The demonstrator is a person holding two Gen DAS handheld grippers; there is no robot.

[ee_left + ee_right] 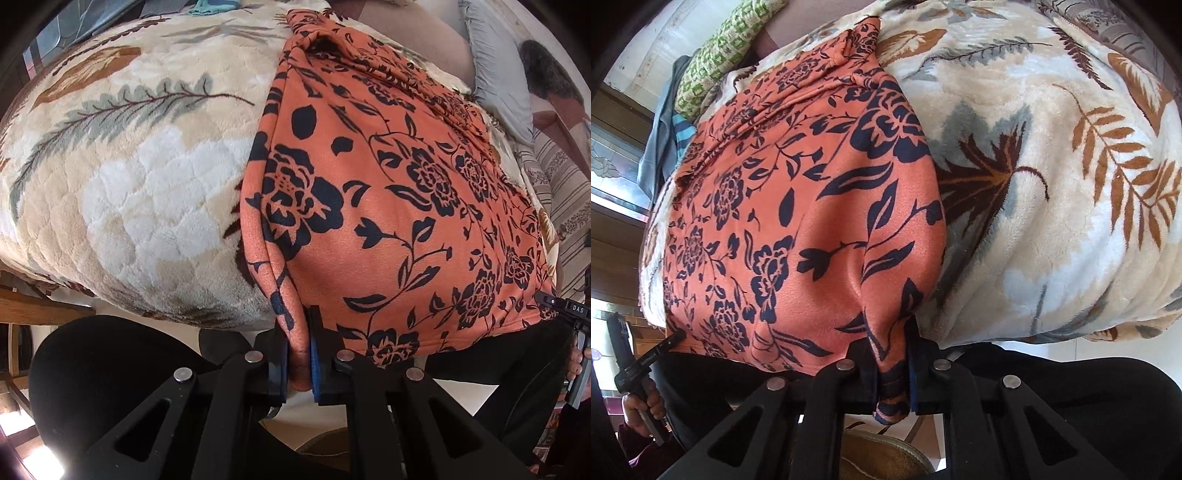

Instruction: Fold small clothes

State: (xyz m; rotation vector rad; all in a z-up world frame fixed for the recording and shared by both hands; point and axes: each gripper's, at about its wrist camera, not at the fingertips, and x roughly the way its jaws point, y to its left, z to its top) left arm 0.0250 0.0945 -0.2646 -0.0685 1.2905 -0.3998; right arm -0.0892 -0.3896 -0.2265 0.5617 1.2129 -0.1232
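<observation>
Black linkage arms fill the bottom of both wrist views, and between them each claw is clamped on cloth. At the bottom centre of the left wrist view, the left claw (299, 354) has its blue-padded fingers (282, 365) pressed nearly together on the near left corner of the orange garment (388, 206), a small bunch of fabric pinched between the pads and poking out below them. At the bottom centre of the right wrist view, the right claw (894, 373) grips the garment's near right corner in the same way, with a fold of the flowered cloth squeezed between its fingers and hanging just beneath them.

Orange with dark navy roses and vines, the garment (798, 206) lies spread flat on a plush cream blanket (140, 206) patterned with grey and brown leaves, its far end rumpled toward the top of each frame. Its near hem runs along the blanket's front edge, between the two claws.

Each camera catches the other claw at the frame's edge: the right one at the lower right of the left view (550, 297), the left one at the lower left of the right view (677, 336), with a hand (641, 402) wrapped round its handle.
</observation>
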